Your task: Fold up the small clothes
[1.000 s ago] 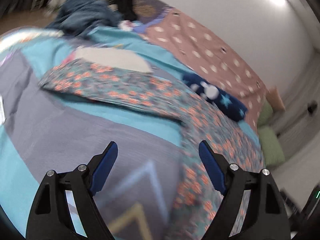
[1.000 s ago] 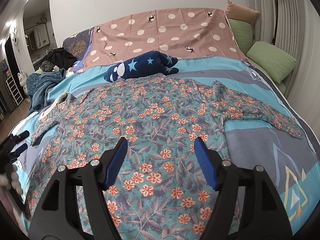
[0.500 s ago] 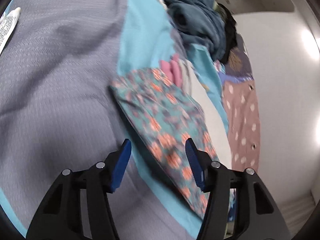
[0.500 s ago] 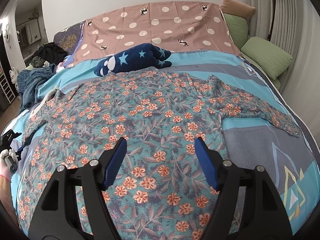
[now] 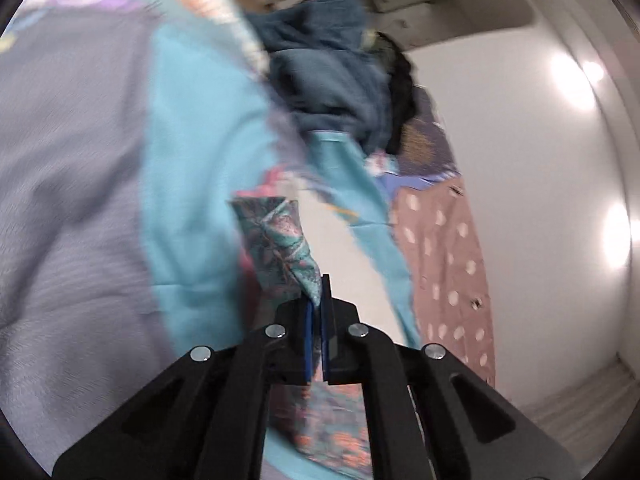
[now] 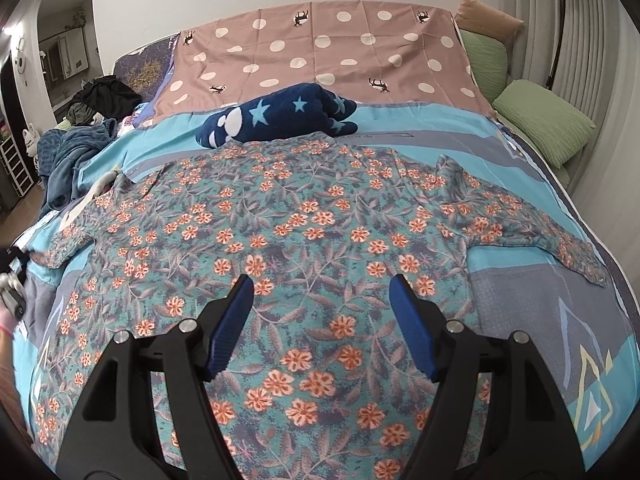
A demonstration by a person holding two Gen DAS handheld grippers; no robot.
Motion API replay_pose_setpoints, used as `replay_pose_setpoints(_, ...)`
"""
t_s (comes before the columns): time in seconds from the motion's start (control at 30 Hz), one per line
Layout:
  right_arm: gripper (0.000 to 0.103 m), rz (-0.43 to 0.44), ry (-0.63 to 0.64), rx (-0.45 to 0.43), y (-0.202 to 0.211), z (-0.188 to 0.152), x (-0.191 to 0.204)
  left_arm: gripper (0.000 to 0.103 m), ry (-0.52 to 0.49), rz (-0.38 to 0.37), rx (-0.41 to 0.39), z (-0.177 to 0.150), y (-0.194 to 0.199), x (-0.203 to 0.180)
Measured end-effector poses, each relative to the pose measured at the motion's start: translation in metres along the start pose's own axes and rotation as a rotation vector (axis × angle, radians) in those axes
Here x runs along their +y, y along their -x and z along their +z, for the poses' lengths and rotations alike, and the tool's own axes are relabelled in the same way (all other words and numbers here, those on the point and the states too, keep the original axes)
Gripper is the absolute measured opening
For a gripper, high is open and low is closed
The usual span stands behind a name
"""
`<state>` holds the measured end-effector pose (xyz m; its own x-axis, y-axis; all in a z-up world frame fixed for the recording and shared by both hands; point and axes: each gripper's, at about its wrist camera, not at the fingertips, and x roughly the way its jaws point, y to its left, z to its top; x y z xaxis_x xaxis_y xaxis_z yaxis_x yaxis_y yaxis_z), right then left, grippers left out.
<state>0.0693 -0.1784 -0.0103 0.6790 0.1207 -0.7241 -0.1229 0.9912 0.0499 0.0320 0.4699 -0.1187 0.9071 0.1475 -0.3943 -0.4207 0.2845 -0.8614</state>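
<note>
Left gripper (image 5: 317, 292) clamps the cuff of the floral shirt's (image 6: 304, 240) sleeve (image 5: 280, 248); right gripper (image 6: 320, 320) hangs open above the shirt.

The left jaws have just been closing and now pinch the sleeve end at their tips. The shirt lies spread flat across the patterned bedspread (image 6: 520, 280), sleeves out to both sides, with a navy star-print garment (image 6: 280, 120) touching its far edge. The right blue pads (image 6: 230, 328) stand wide apart, holding nothing.

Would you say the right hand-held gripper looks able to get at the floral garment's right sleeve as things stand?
Probably yes. The right hand-held gripper is open and empty above the floral garment, and the right sleeve lies flat on the bedspread with nothing on it.
</note>
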Motion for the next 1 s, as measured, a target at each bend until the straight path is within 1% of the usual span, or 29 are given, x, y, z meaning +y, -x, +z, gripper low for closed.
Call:
replay_pose_setpoints(0.03,0.072,0.001,-0.004,-0.001,0.0,0.0,-0.001,0.002,-0.049,-0.031,0.004,-0.004,0.003,-0.021)
replay_pose_setpoints(0.1,0.072,0.002,-0.017,-0.003,-0.001,0.0,-0.005,0.002,-0.164,-0.116,0.031,-0.022,0.006,-0.074)
replay_pose_setpoints(0.17,0.072,0.005,-0.032,-0.005,-0.001,0.001,-0.009,0.002,-0.28,-0.193,0.082,-0.05,0.008,-0.127)
replay_pose_setpoints(0.23,0.072,0.008,-0.044,-0.01,0.0,0.001,-0.014,0.002,-0.421,-0.273,0.16,-0.096,0.005,-0.185)
replay_pose_setpoints(0.27,0.072,0.008,-0.046,-0.013,0.001,0.001,-0.016,0.002,-0.469,-0.3,0.195,-0.116,0.002,-0.204)
replay_pose_setpoints(0.3,0.072,0.005,-0.048,-0.016,0.002,0.001,-0.019,0.002,-0.527,-0.339,0.244,-0.144,-0.001,-0.227)
replay_pose_setpoints(0.33,0.072,0.002,-0.051,-0.018,0.002,0.001,-0.022,0.002,-0.562,-0.362,0.278,-0.163,-0.002,-0.241)
replay_pose_setpoints(0.37,0.072,-0.002,-0.055,-0.018,0.002,0.001,-0.025,0.002,-0.622,-0.395,0.342,-0.197,-0.007,-0.262)
replay_pose_setpoints(0.43,0.072,-0.014,-0.071,-0.018,0.002,0.0,-0.035,0.002,-0.701,-0.432,0.436,-0.251,-0.014,-0.284)
replay_pose_setpoints(0.47,0.072,-0.022,-0.08,-0.018,0.002,0.0,-0.04,0.002,-0.756,-0.448,0.502,-0.289,-0.019,-0.294)
replay_pose_setpoints(0.5,0.072,-0.033,-0.093,-0.016,0.001,0.0,-0.047,0.002,-0.806,-0.455,0.553,-0.32,-0.023,-0.3)
replay_pose_setpoints(0.53,0.072,-0.04,-0.103,-0.016,0.001,0.0,-0.052,0.002,-0.844,-0.452,0.588,-0.342,-0.026,-0.303)
replay_pose_setpoints(0.57,0.072,-0.047,-0.114,-0.015,0.002,-0.001,-0.058,0.003,-0.907,-0.443,0.646,-0.377,-0.028,-0.303)
replay_pose_setpoints(0.6,0.072,-0.052,-0.12,-0.013,0.002,-0.001,-0.062,0.011,-0.96,-0.427,0.701,-0.404,-0.029,-0.301)
replay_pose_setpoints(0.63,0.072,-0.058,-0.125,-0.011,0.002,-0.001,-0.066,0.027,-1.005,-0.407,0.753,-0.426,-0.029,-0.297)
replay_pose_setpoints(0.7,0.072,-0.069,-0.127,-0.006,0.001,-0.002,-0.074,0.038,-1.05,-0.39,0.799,-0.444,-0.026,-0.288)
replay_pose_setpoints(0.73,0.072,-0.072,-0.126,0.001,-0.001,-0.002,-0.078,0.04,-1.069,-0.385,0.808,-0.445,-0.029,-0.284)
replay_pose_setpoints(0.77,0.072,-0.067,-0.126,0.012,-0.004,-0.002,-0.081,0.04,-1.099,-0.379,0.803,-0.446,-0.021,-0.282)
replay_pose_setpoints(0.8,0.072,-0.057,-0.13,0.025,-0.007,-0.002,-0.083,0.042,-1.122,-0.375,0.786,-0.438,-0.021,-0.282)
replay_pose_setpoints(0.83,0.072,-0.029,-0.138,0.046,-0.012,0.0,-0.085,0.048,-1.165,-0.372,0.738,-0.43,-0.01,-0.281)
replay_pose_setpoints(0.87,0.072,-0.01,-0.14,0.058,-0.014,0.002,-0.085,0.053,-1.202,-0.361,0.687,-0.417,-0.007,-0.279)
replay_pose_setpoints(0.9,0.072,0.034,-0.137,0.077,-0.019,0.006,-0.084,0.062,-1.254,-0.333,0.611,-0.408,0.003,-0.276)
replay_pose_setpoints(0.93,0.072,0.079,-0.128,0.091,-0.024,0.011,-0.082,0.065,-1.291,-0.305,0.553,-0.401,0.011,-0.271)
replay_pose_setpoints(0.97,0.072,0.138,-0.114,0.109,-0.031,0.018,-0.078,0.066,-1.333,-0.255,0.477,-0.39,0.017,-0.265)
replay_pose_setpoints(1.0,0.072,0.178,-0.105,0.126,-0.035,0.023,-0.073,0.068,-1.353,-0.21,0.433,-0.379,0.018,-0.259)
